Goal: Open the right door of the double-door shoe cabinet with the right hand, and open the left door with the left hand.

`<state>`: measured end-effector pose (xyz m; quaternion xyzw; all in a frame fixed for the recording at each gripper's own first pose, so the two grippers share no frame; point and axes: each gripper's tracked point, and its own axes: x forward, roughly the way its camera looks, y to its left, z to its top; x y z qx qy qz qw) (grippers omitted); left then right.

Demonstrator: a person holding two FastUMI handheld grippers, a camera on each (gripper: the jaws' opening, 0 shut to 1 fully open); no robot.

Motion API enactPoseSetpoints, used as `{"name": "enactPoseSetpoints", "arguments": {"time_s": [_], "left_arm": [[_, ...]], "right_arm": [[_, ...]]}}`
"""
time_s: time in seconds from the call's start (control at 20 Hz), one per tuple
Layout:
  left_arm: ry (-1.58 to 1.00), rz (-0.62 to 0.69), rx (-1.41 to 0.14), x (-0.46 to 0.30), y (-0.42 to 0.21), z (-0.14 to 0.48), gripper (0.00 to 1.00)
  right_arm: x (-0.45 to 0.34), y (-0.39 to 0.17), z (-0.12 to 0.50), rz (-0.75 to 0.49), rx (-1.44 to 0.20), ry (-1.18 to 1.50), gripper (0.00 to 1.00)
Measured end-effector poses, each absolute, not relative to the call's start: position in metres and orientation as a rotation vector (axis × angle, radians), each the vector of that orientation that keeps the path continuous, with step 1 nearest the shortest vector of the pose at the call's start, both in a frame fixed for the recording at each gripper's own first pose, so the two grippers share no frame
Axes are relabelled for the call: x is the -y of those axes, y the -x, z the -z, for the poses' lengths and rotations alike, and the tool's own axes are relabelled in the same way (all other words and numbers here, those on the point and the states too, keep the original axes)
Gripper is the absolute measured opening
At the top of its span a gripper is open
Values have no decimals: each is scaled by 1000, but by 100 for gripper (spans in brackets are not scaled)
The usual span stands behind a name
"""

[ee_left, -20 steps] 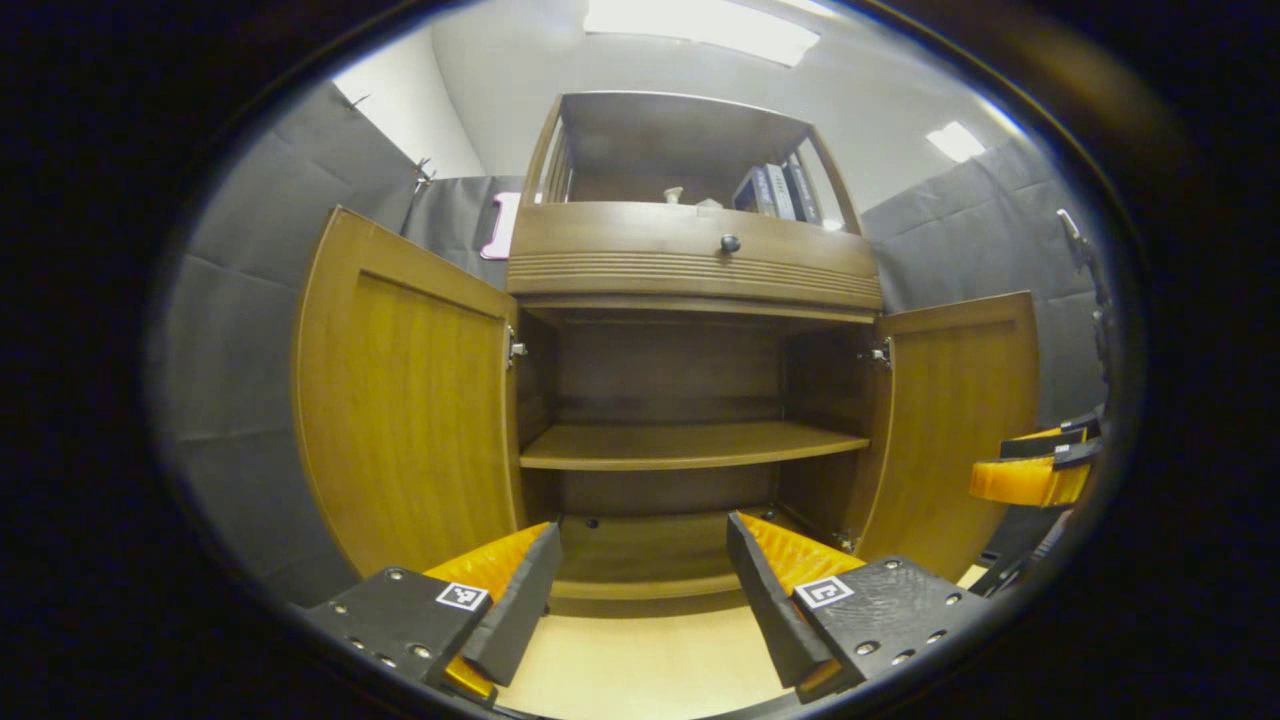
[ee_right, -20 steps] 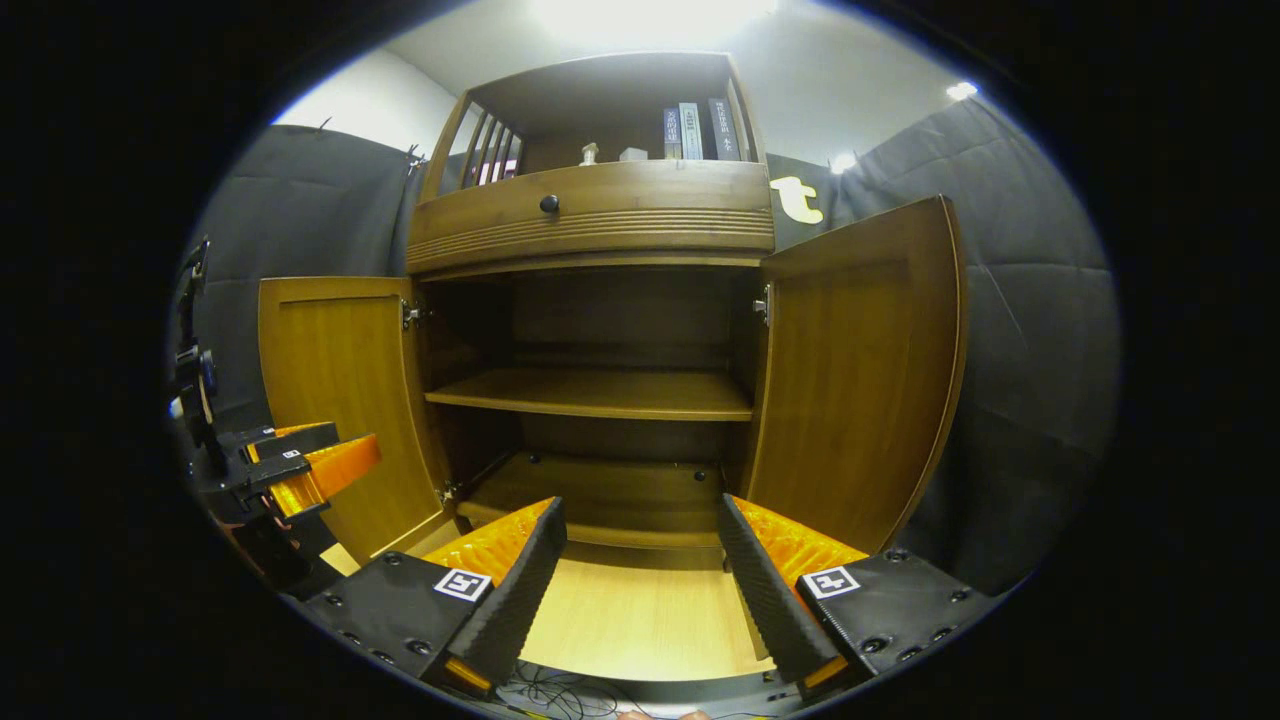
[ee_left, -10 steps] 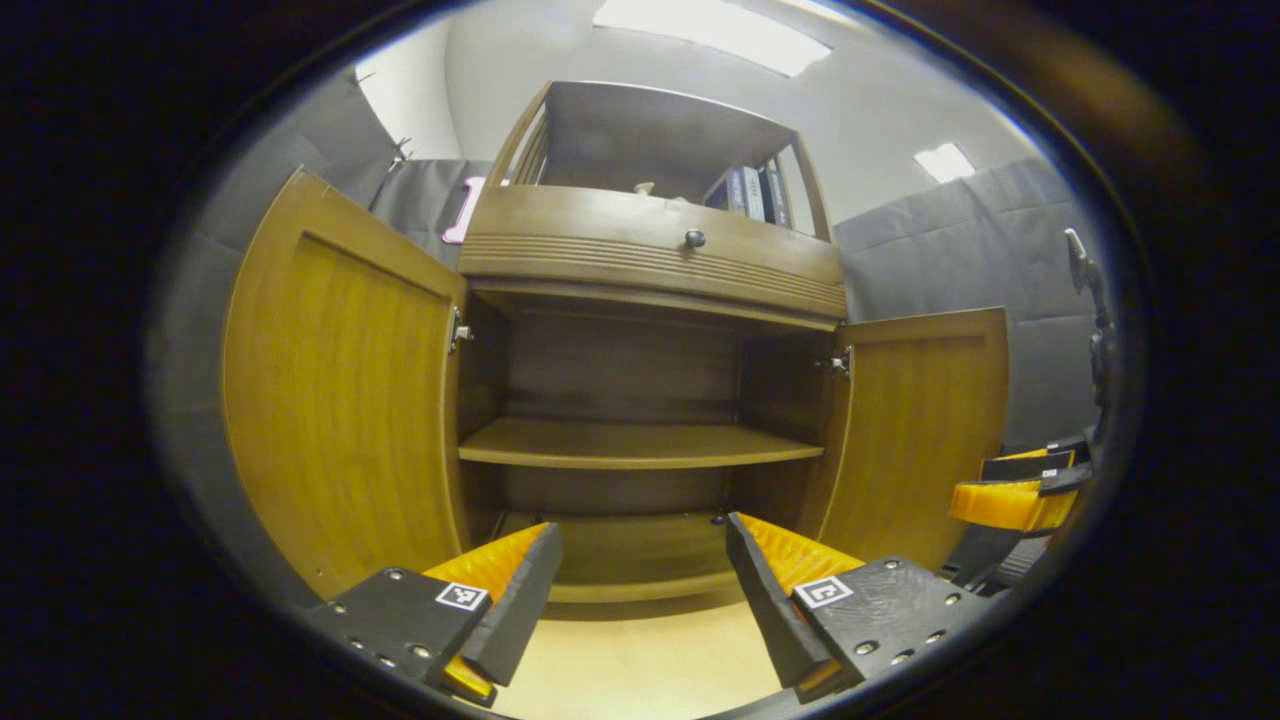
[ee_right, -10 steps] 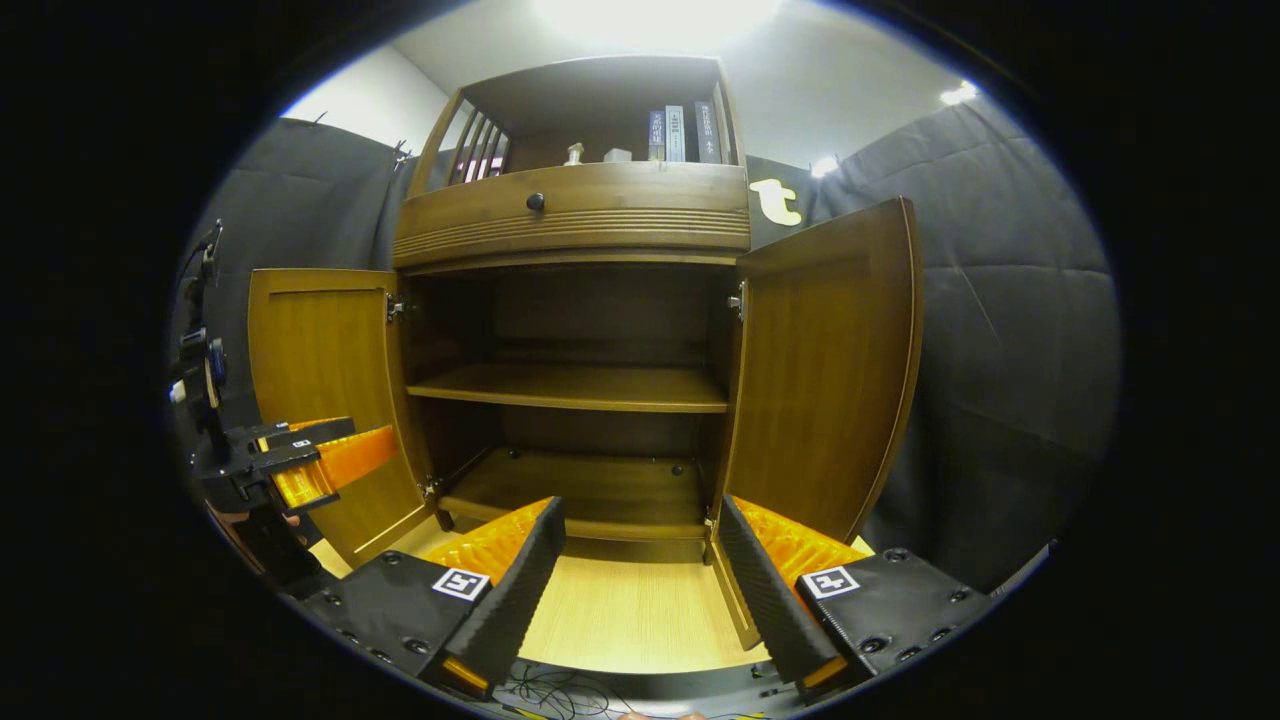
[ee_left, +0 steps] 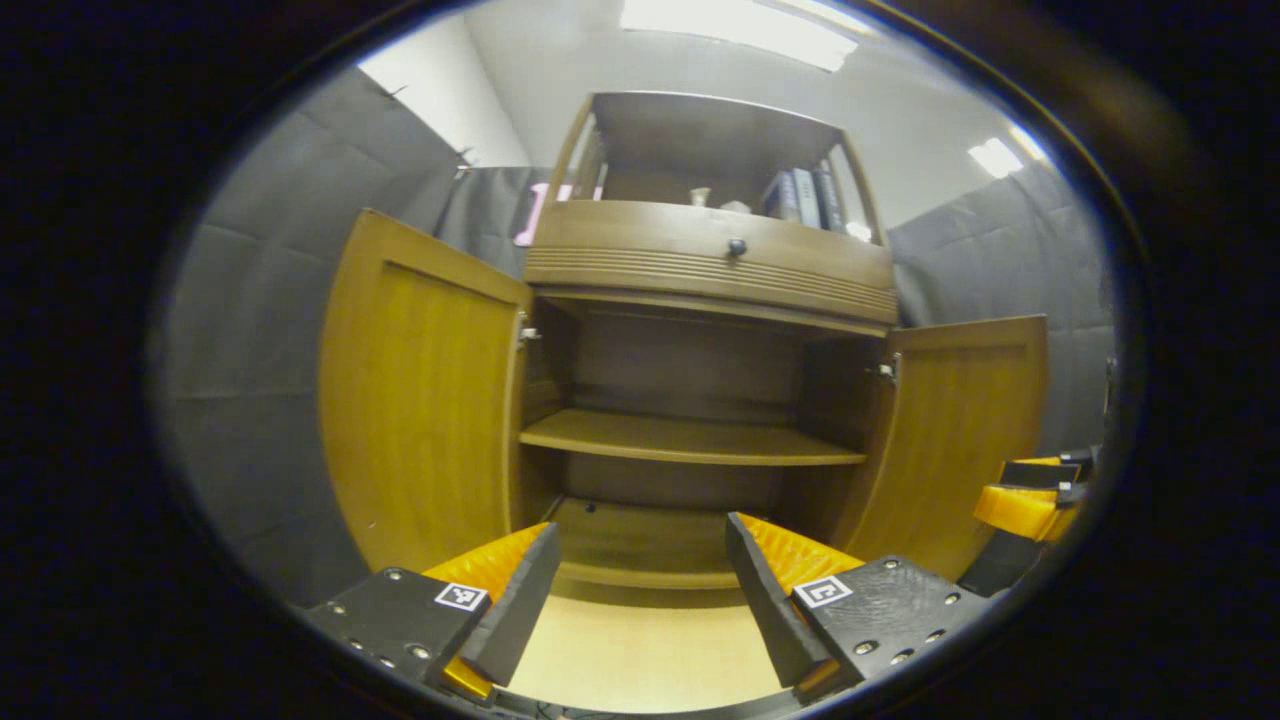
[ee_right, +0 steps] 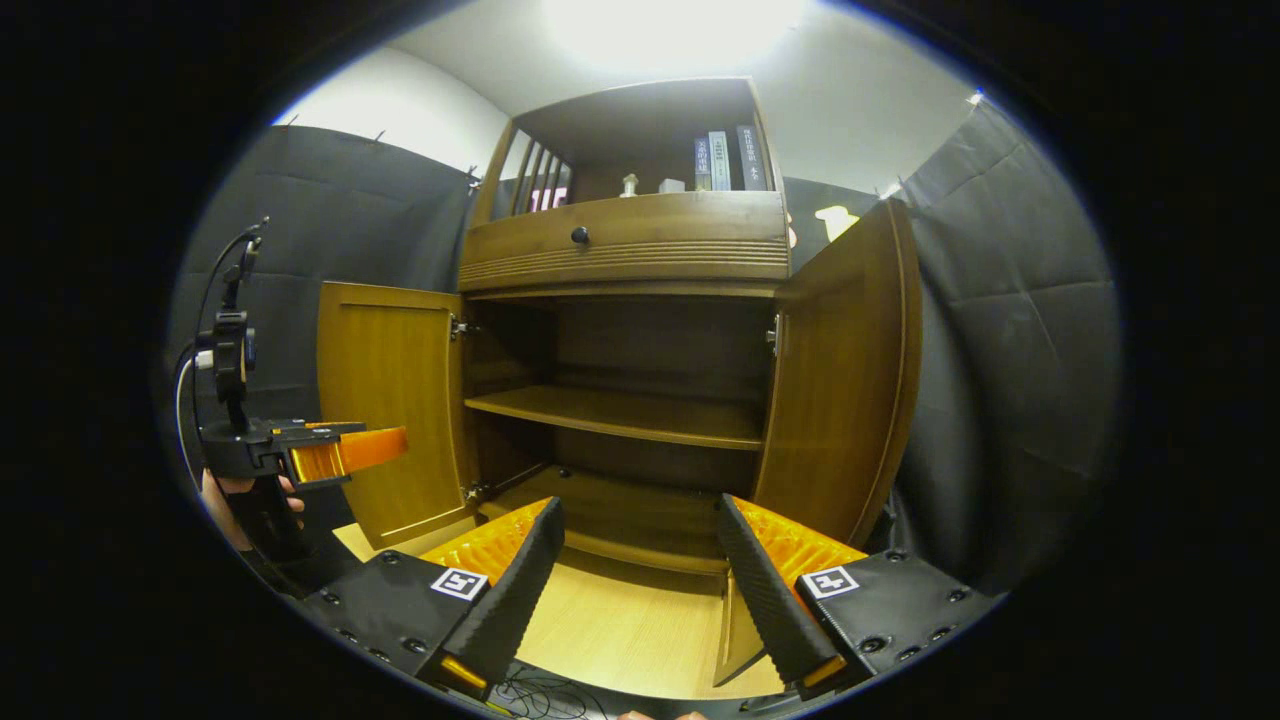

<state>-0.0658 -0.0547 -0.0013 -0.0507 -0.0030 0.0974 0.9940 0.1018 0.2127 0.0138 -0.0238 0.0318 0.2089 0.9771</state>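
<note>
Over the last second both grippers drew back a little from the shoe cabinet (ee_left: 700,270), and their aim wandered: the left gripper (ee_left: 640,600) swung left, then back toward the middle. The right gripper (ee_right: 640,600) turned left, so the right door (ee_right: 845,380) slid toward the cabinet in its view and showed more edge-on. The left gripper (ee_right: 345,452), seen from the right one, levelled out from its upward tilt.
</note>
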Motion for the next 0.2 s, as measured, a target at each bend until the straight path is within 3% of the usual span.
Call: {"name": "enactPoseSetpoints", "arguments": {"time_s": [0.1, 0.2], "left_arm": [[142, -267, 26, 52, 85, 1, 96], [167, -333, 38, 46, 89, 1, 96]], "right_arm": [[-199, -104, -15, -450, -54, 34, 98], [-185, -101, -9, -465, -67, 18, 94]]}}
